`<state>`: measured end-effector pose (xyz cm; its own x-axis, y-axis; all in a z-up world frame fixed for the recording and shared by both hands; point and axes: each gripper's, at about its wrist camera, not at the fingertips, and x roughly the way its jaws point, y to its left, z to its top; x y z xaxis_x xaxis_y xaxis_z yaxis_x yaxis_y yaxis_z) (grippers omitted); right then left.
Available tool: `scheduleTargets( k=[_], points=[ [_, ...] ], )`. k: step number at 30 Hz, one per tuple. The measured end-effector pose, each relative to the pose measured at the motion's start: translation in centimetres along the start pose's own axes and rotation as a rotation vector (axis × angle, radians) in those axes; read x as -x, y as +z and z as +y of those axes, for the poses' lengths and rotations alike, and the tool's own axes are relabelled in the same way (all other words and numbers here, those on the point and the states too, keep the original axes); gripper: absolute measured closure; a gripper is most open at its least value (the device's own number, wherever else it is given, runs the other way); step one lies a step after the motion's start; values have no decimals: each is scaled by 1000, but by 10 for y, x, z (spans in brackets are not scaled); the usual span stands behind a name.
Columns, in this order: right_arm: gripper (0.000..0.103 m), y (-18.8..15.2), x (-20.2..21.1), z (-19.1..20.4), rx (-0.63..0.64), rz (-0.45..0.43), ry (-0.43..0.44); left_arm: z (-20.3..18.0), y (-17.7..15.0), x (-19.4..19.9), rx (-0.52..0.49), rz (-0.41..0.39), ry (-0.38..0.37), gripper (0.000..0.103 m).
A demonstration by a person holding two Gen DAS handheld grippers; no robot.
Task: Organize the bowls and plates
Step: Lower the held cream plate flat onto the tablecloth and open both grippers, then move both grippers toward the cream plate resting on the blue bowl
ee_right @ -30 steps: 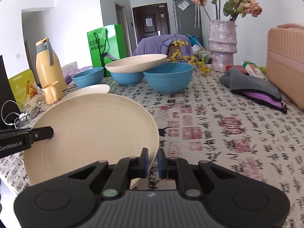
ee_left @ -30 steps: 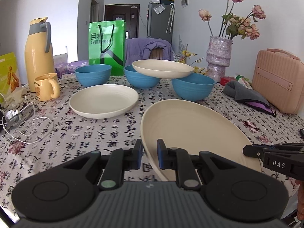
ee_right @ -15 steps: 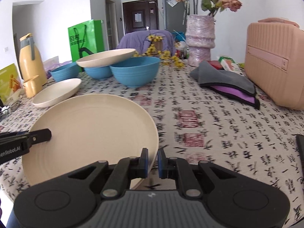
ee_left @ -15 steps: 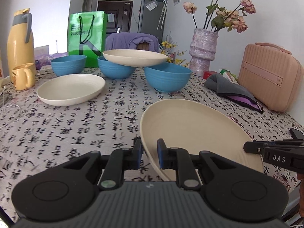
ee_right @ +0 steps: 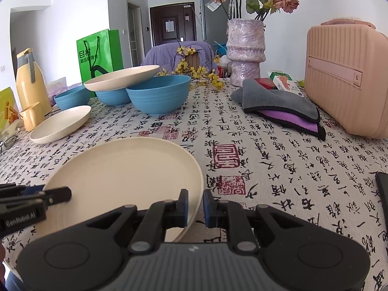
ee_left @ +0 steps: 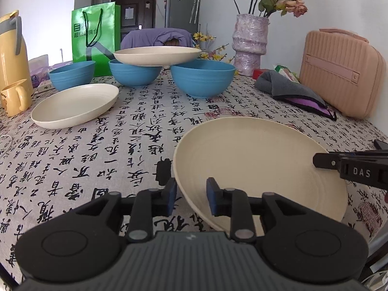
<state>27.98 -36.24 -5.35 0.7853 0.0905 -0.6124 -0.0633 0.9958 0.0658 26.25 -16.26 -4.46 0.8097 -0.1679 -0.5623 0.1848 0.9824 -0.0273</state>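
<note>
Large plate (ee_left: 254,160) nearest, three bowls (ee_left: 202,80) behind, one plate (ee_left: 157,55) resting across two bowls.

On the right claw (ee_left: 322,161), seen in the left wrist view at the right edge, white letters read "DAS". On the left claw (ee_right: 65,192), seen in the right wrist view at the left edge, grey letters read "GenRobot.AI". The green paper bag (ee_right: 99,54), standing behind the blue bowls (ee_right: 158,94), carries white Chinese characters: a large "目村" on top and a smaller line beneath it, too small to read surely. The tablecloth (ee_right: 242,145) is printed all over with black brush-written Chinese characters and red square seal stamps, seen upside down from both cameras and not legible as words.
</note>
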Motion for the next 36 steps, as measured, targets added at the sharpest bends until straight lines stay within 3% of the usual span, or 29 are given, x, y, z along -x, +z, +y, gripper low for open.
scheduleTargets(
  k=[3, 5, 7, 13, 14, 17, 22, 27, 36],
  points=[
    [78, 0, 3, 1, -8, -12, -3, 1, 0, 6, -12, -15, -3, 52],
    [49, 0, 7, 3, -9, -32, -7, 3, 0, 12, -19, -31, 3, 45],
    [35, 0, 14, 8, 10, -60, -31, 6, 1, 20, -19, -51, 6, 35],
    [10, -5, 45, 24, 36, -177, -20, 16, -5, 62, -54, -180, 21, 8],
    [7, -8, 53, 28, 46, -212, -16, 18, -8, 70, -58, -207, 26, 3],
    [0, -19, 78, 43, 69, -321, 20, 25, -17, 94, -76, -263, 37, 0],
    [0, -43, 116, 69, 81, -418, 77, 36, -36, 126, -84, -317, 65, 0],
    [0, -72, 144, 91, 81, -424, 71, 50, -60, 164, -18, -400, 97, 0],
    [0, -108, 177, 110, 61, -389, 103, 67, -99, 214, -1, -441, 165, 0]
  ],
)
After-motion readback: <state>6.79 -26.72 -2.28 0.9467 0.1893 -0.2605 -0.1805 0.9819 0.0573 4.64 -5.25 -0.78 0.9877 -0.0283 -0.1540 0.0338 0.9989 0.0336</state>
